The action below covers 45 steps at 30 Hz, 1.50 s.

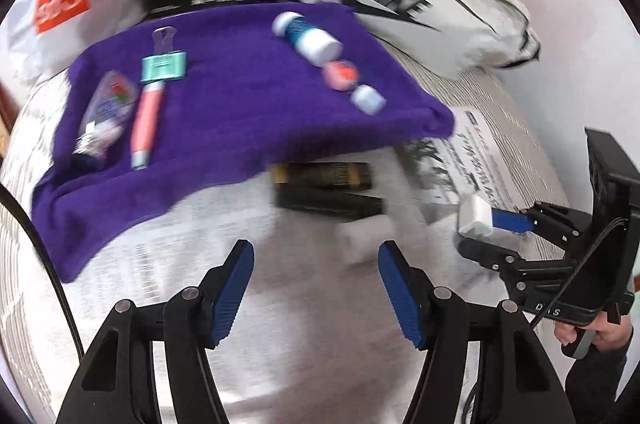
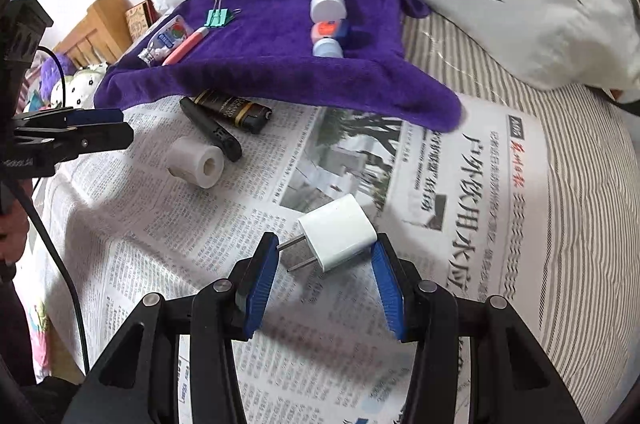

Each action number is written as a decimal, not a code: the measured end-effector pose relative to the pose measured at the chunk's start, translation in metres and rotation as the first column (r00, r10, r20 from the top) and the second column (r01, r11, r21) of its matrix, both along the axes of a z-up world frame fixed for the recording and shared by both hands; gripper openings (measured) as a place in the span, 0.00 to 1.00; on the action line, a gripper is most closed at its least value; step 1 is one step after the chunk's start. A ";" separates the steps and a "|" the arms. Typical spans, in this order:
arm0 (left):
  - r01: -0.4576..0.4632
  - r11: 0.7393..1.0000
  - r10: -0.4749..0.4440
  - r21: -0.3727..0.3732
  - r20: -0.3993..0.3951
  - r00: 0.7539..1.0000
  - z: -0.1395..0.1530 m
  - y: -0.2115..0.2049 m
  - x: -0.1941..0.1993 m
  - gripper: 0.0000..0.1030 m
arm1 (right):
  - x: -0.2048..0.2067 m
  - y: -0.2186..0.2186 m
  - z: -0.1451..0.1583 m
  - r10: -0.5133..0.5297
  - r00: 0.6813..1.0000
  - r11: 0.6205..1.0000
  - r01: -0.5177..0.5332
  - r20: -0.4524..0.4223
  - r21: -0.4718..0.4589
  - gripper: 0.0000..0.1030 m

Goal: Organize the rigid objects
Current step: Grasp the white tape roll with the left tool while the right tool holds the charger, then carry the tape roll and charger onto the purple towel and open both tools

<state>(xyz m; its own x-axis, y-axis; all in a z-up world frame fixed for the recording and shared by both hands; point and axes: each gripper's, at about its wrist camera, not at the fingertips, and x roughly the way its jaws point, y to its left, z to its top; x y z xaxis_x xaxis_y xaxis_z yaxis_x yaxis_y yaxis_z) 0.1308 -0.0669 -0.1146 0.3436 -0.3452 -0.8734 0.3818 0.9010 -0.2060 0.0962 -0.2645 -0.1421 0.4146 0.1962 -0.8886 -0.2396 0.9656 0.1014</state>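
Your right gripper [image 2: 325, 258] pinches the white charger [image 2: 340, 238]; your left gripper [image 1: 316, 288] is spread, empty. Beside the purple towel [image 2: 260, 64], lighter [image 2: 236, 112], pen [image 2: 212, 134] and spool [image 2: 198, 162] wait.

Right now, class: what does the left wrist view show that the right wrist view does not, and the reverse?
Left wrist only: the whole right gripper from the side, holding the white charger, and the hand on its handle. Right wrist only: the charger's prongs, the white spool in sharp focus, and stuffed toys at the left edge. Both: the purple towel, the newspaper and the Nike bag.
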 end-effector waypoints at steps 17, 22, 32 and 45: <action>-0.023 0.990 0.023 0.140 0.001 1.000 -0.026 -0.050 0.002 0.33 | -0.019 -0.032 0.005 -0.039 0.999 0.998 0.038 0.006 0.057 0.46; -0.050 0.993 0.049 0.110 0.008 0.999 -0.015 -0.026 0.003 0.33 | -0.017 -0.029 0.006 -0.033 0.999 0.997 0.033 0.010 0.068 0.46; -0.124 0.990 0.121 0.063 0.043 0.992 0.008 0.030 0.010 0.29 | -0.001 -0.010 0.018 0.031 0.999 0.996 -0.033 0.024 0.079 0.46; -0.149 0.989 0.149 -0.008 0.039 0.988 0.012 0.061 0.017 0.29 | 0.023 0.024 0.038 0.111 0.992 0.990 -0.116 0.055 0.081 0.46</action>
